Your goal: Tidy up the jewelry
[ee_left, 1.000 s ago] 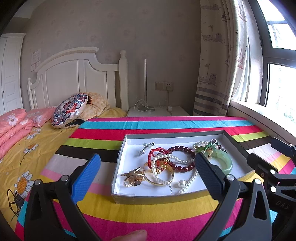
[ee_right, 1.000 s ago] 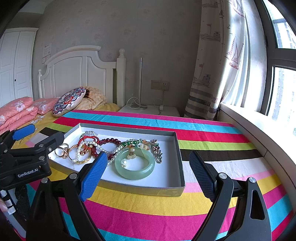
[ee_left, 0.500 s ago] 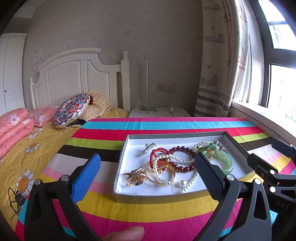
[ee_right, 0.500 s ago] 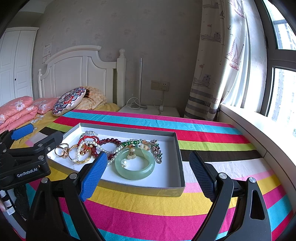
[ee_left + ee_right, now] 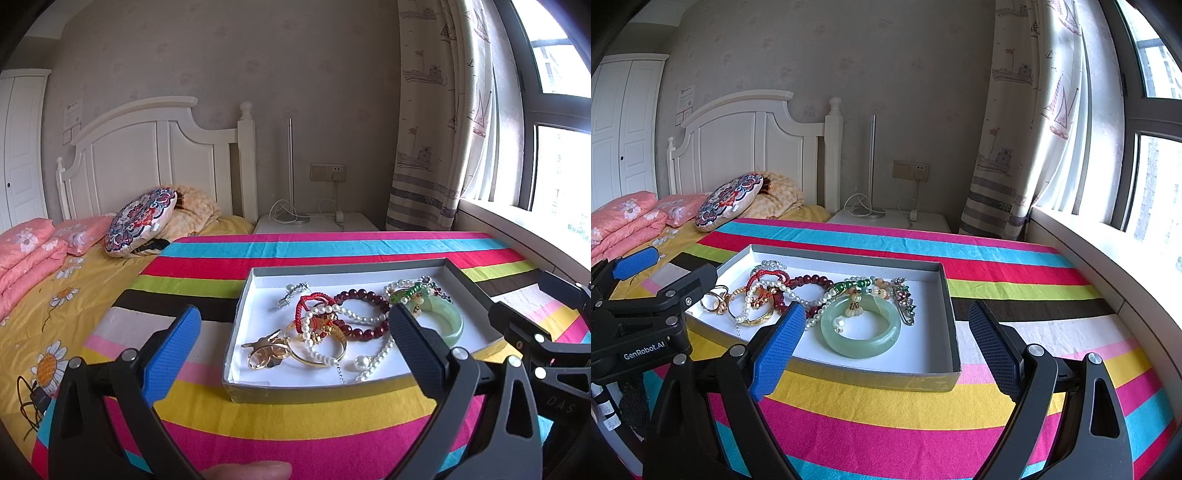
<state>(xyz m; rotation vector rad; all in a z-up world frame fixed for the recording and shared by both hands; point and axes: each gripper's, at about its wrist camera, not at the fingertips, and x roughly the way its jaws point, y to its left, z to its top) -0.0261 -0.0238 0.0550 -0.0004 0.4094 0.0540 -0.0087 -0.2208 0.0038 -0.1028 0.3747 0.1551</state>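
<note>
The tray [image 5: 945, 284] lies mid-frame on the striped cloth [image 5: 886, 406]; its jewelry heaps toward the tray's left, with the jade bangle [image 5: 860, 330] lowest in the right-wrist view, beside the red beads [image 5: 812, 282] and pearls [image 5: 317, 354]; the left gripper [image 5: 293, 345] and right gripper [image 5: 886, 347] both gape wide at lower frame, holding nothing, short of the tray.

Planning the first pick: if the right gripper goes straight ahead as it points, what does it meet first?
Probably the jade bangle in the tray, after clearing its near wall. The right gripper is open and empty; depth is uncertain.
</note>
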